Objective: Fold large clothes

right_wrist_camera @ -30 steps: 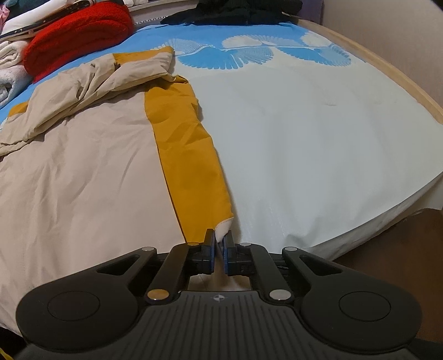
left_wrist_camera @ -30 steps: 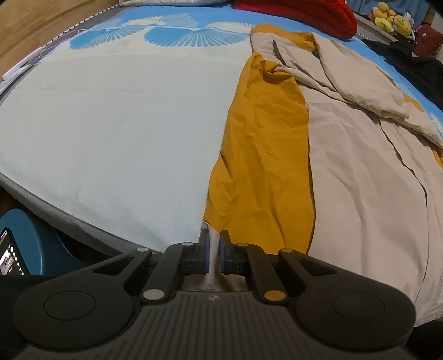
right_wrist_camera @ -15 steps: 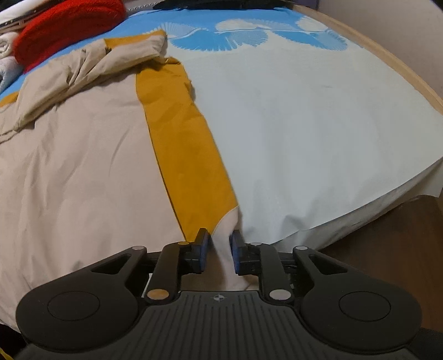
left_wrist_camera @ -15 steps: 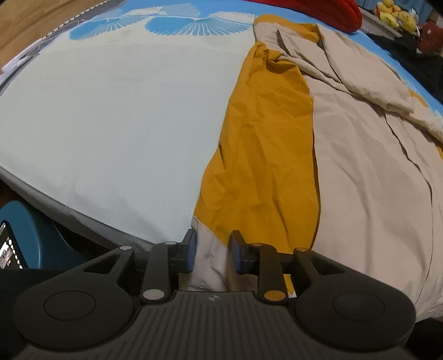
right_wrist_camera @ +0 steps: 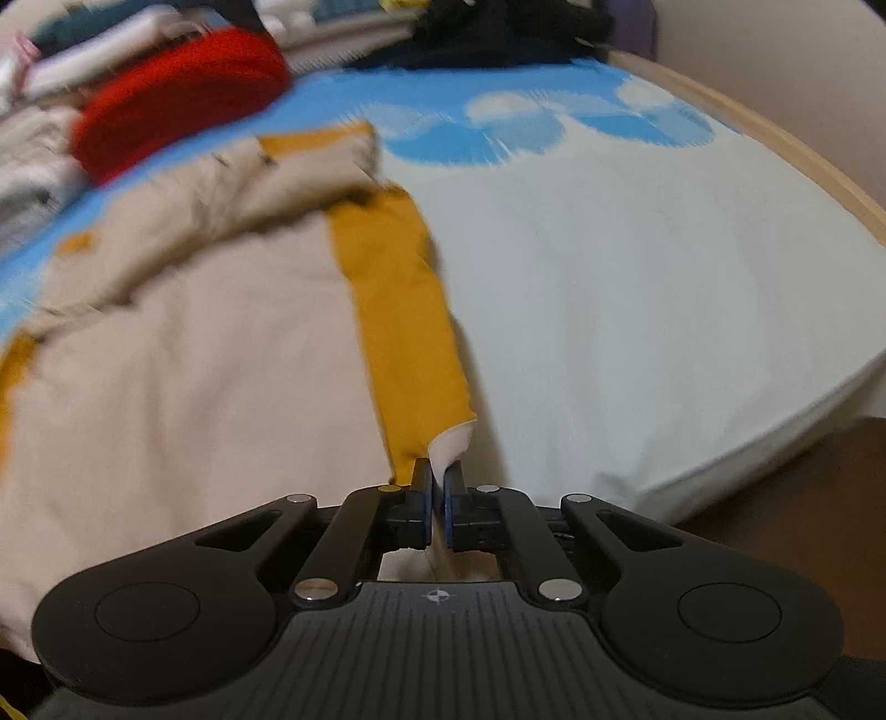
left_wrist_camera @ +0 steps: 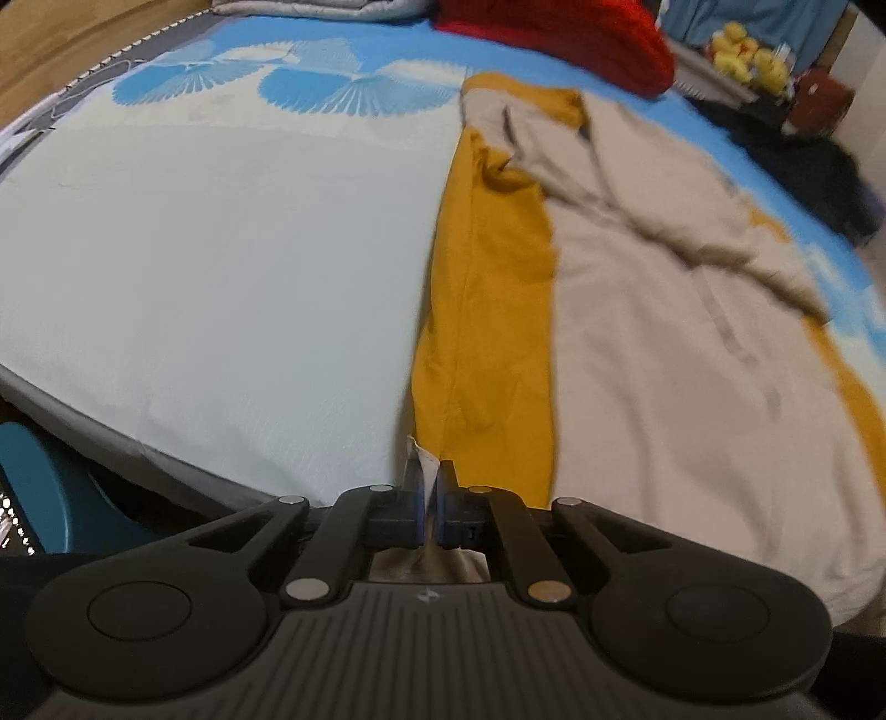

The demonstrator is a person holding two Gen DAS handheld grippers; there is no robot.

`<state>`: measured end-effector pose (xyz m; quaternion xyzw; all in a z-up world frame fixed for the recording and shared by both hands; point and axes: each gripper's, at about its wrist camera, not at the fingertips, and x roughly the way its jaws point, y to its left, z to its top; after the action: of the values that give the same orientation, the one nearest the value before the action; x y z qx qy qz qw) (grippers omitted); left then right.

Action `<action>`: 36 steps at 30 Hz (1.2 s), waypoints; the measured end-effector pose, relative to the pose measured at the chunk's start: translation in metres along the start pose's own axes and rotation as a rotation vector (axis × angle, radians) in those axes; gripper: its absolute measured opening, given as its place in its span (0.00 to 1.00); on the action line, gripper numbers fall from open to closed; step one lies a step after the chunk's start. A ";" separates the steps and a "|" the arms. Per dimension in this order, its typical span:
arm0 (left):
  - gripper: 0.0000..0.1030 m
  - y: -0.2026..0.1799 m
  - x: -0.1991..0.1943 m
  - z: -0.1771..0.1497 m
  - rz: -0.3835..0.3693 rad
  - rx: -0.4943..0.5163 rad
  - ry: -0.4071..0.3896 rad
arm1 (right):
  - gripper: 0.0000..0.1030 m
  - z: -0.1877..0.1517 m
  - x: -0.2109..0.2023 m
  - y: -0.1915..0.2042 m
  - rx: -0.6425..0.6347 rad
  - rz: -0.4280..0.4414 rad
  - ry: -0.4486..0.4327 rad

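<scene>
A large beige garment (left_wrist_camera: 664,360) with mustard side panels (left_wrist_camera: 487,332) lies spread on the bed. My left gripper (left_wrist_camera: 429,471) is at its near left corner. Its jaws are closing and the pads press a white hem corner (left_wrist_camera: 419,455) between them. In the right wrist view the same garment (right_wrist_camera: 194,360) shows its other mustard panel (right_wrist_camera: 404,332). My right gripper (right_wrist_camera: 439,471) has its jaws closing too, pinching the white hem tip (right_wrist_camera: 454,443) at the near right corner. Both corners are raised slightly off the sheet.
A pale sheet with a blue fan print (left_wrist_camera: 221,249) covers the bed. A red knit pile (left_wrist_camera: 554,39) and black clothes (left_wrist_camera: 803,160) lie at the far side. A blue stool (left_wrist_camera: 44,487) stands below the bed's left edge, and a wooden frame (right_wrist_camera: 775,144) runs along the right.
Both grippers opened around the hem half a second ago and have shut again on its corners. Both have risen, pulling the mustard panels up and taut.
</scene>
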<state>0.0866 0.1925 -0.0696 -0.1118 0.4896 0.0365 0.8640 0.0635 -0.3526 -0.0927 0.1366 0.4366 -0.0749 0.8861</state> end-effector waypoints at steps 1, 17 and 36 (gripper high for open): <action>0.03 0.003 -0.012 0.005 -0.037 -0.018 -0.007 | 0.03 0.004 -0.009 0.000 0.009 0.037 -0.013; 0.02 0.024 -0.184 0.031 -0.380 -0.030 -0.167 | 0.02 0.037 -0.174 -0.051 0.154 0.380 -0.231; 0.21 0.056 0.054 0.189 -0.285 -0.331 -0.086 | 0.15 0.178 0.033 -0.035 0.306 0.246 -0.146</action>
<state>0.2636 0.2876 -0.0306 -0.3185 0.4187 -0.0013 0.8504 0.2084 -0.4405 -0.0215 0.3160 0.3346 -0.0415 0.8868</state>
